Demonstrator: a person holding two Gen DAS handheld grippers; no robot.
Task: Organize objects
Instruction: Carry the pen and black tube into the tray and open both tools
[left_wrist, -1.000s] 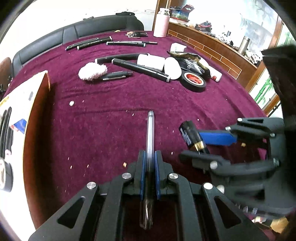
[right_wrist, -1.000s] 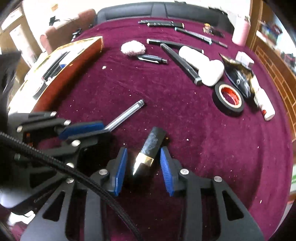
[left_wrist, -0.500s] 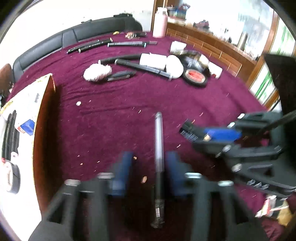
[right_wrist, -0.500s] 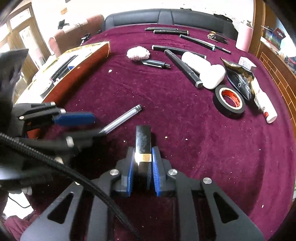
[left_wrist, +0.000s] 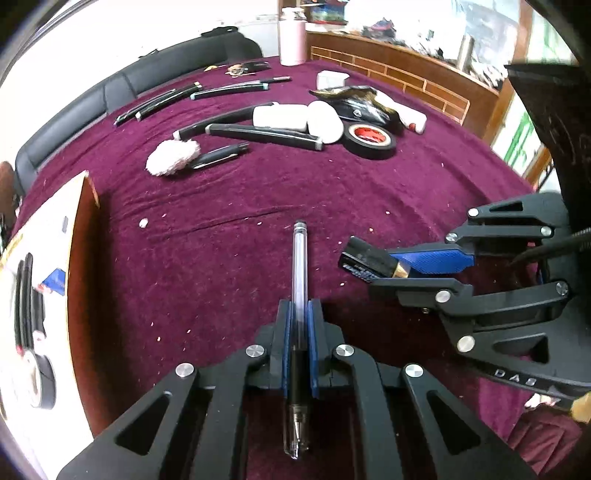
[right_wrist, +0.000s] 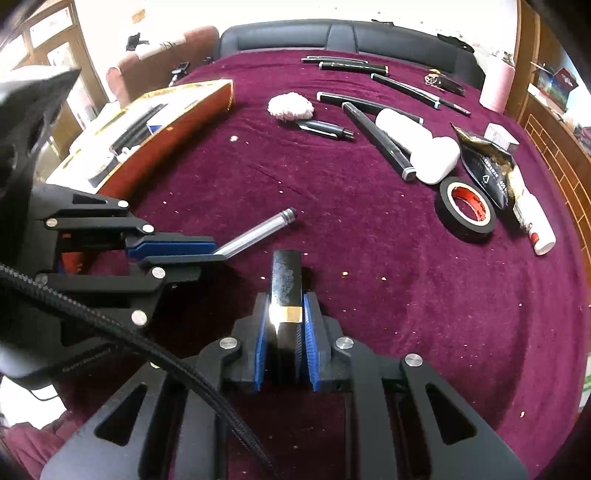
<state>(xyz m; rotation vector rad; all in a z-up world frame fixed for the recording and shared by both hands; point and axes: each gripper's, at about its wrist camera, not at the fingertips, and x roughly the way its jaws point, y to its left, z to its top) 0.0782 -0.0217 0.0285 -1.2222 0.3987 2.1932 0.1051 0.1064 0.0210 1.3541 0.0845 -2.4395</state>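
My left gripper (left_wrist: 298, 347) clamps a clear plastic ballpoint pen (left_wrist: 298, 280) over the plush maroon tablecloth (left_wrist: 258, 192). My right gripper (right_wrist: 284, 347) pinches a black, gold-banded battery (right_wrist: 286, 284). The long wooden box (right_wrist: 162, 125) at the table's left edge holds dark pens.

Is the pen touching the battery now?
Apart. The left wrist view shows bare purple cloth between the pen and the battery.
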